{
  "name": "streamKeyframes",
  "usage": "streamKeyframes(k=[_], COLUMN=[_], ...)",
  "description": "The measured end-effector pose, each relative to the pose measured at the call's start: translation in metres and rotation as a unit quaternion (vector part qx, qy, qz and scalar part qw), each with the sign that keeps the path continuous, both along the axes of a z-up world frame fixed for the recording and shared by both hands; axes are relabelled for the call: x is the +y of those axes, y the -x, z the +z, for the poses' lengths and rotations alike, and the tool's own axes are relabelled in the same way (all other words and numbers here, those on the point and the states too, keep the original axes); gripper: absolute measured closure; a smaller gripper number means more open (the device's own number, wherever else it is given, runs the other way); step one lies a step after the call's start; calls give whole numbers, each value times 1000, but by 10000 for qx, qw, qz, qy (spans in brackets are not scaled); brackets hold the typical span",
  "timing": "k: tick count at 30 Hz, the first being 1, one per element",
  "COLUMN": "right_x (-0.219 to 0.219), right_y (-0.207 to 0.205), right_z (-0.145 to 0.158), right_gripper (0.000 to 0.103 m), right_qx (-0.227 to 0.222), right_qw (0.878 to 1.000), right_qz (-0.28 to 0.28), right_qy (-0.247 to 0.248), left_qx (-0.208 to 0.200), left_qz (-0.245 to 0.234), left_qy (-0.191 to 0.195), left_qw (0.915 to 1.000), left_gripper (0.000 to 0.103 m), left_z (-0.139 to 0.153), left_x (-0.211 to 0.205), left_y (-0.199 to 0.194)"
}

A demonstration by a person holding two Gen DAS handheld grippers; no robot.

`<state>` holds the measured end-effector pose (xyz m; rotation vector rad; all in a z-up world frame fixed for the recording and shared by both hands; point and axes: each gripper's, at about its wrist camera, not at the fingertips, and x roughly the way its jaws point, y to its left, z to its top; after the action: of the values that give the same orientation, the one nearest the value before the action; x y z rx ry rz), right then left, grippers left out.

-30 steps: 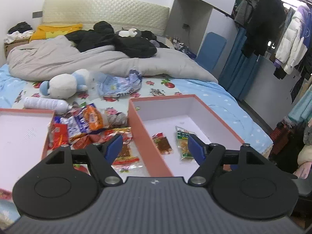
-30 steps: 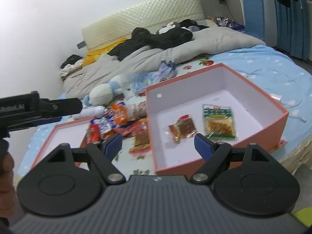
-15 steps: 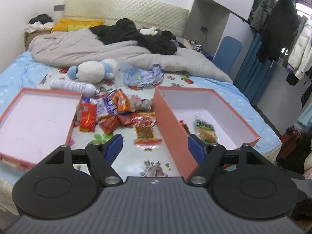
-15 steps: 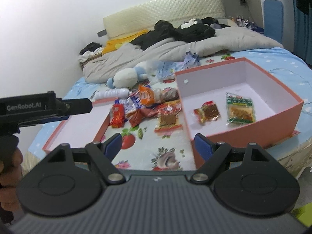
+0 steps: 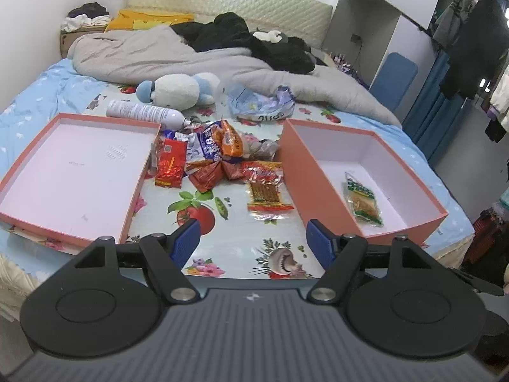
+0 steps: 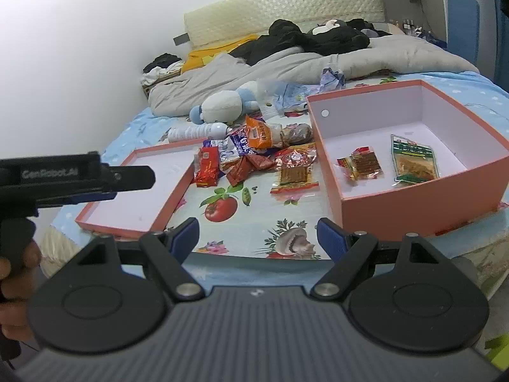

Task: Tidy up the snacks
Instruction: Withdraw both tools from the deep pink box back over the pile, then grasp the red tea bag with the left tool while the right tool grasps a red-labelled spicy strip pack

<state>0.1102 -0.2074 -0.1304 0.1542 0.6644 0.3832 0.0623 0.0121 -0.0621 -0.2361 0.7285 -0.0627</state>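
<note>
Salmon-pink deep box [image 5: 321, 172] holds two packets while both empty, wide-jawed grippers, left gripper [image 5: 253, 242] and right gripper [image 6: 258, 238], have backed off, so the snack pile [image 5: 216, 156] awaits sorting.

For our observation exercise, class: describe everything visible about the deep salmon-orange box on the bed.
The deep salmon-orange cardboard box is rectangular and lidless, with white inner walls and one small round hole high on an inner wall. It sits upright on the fruit-printed bedsheet, right of the loose snack pile. Two packets lie flat inside, a green-edged snack packet and a red-gold snack packet. Neither gripper touches it.
</note>
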Motion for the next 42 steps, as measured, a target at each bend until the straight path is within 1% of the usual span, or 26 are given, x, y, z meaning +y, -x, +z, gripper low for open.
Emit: streamKeyframes(k=[5, 12, 16, 24, 26, 28, 32, 35, 37, 38, 39, 40, 42], right_x=[6, 18, 24, 47, 52, 57, 69, 75, 80, 82, 84, 87, 92], right_y=[-11, -32, -45, -80, -89, -97, -119, -139, -154, -162, -170, -176, -184], right_z=[-12, -27, -36, -57, -63, -71, -91, -103, -111, -114, -116, -118, -119], right_gripper=[20, 20, 20, 20, 20, 20, 20, 20, 21, 21, 21, 21, 21], right_qx=[33, 72, 92, 120, 114, 68, -3, -11, 58, 167, 280, 326, 256], right_qw=[10000, 9998, 9998, 9995, 9994, 9994, 9986, 9983, 9983, 9983, 9979, 9973, 9961], right_qz=[52, 102, 51, 173, 208, 200, 219, 154, 19, -74, -184, -271, -445], right_qy=[25, 163, 172, 255, 261, 275, 490, 554, 572, 547, 559, 597, 719], left_qx=[118, 242, 308, 462, 408, 307, 190, 138, 125, 106, 101, 140, 107], left_qz=[88, 199, 215, 343, 368, 423, 471, 444, 365, 308, 266, 202, 109], left_qy=[-44, 28, -36, -119, -129, -215, -404, -357, -390, -428, -506, -662, -906], left_qw=[9999, 9995, 9993, 9983, 9984, 9984, 9979, 9983, 9985, 9986, 9983, 9975, 9958], left_gripper=[25, 25, 25, 25, 25, 25, 26, 26, 26, 26, 26, 26, 26], left_z=[-15, -38, -52, -83, -91, -99, -118, -133, -144, -150, -155, -161, -169], left_x=[6, 19, 27, 53, 60, 66, 74, 78, 78, 77, 75, 71, 67], left_y=[-19, -50, -67, -104, -113, -121, -143, -165, -181, -189, -195, -204, -216])
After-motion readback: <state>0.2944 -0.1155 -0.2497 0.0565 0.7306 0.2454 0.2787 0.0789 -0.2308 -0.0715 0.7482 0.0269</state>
